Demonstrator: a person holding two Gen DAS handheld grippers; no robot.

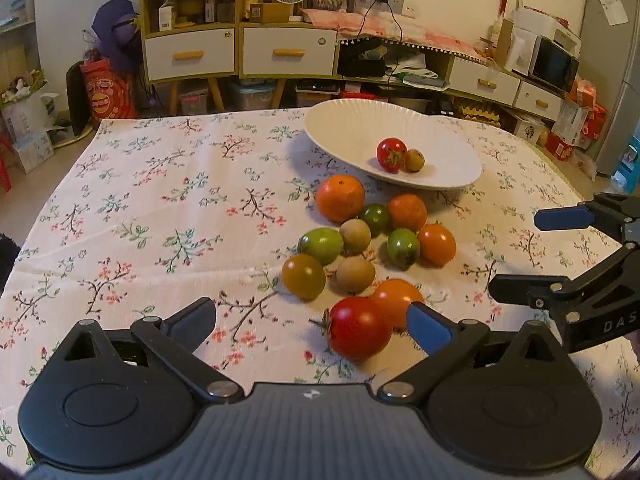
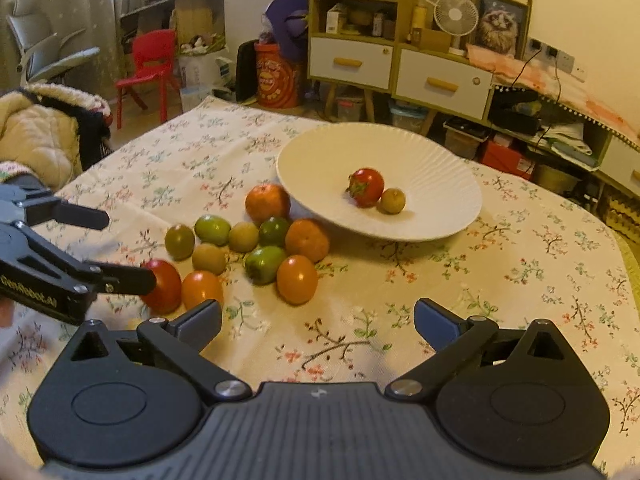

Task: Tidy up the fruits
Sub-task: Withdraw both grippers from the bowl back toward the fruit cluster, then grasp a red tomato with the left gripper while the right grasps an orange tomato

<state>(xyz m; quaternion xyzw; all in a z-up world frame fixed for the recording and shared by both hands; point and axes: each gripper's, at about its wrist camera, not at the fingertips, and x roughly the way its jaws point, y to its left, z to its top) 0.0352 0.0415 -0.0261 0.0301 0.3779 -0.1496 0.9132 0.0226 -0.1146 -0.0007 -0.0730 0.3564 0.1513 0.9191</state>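
Note:
A white ribbed dish at the back of the table holds a red tomato and a small brown fruit. In front of it lies a cluster of oranges, green fruits and brown fruits. My left gripper is open, and the nearest red tomato lies on the cloth between its fingers, close to the blue pad. My right gripper is open over bare cloth, right of the cluster, with nothing between its fingers.
A floral tablecloth covers the table. Its far edge runs just behind the dish. Cabinets with drawers stand beyond it. A red chair and a padded jacket are off the left side.

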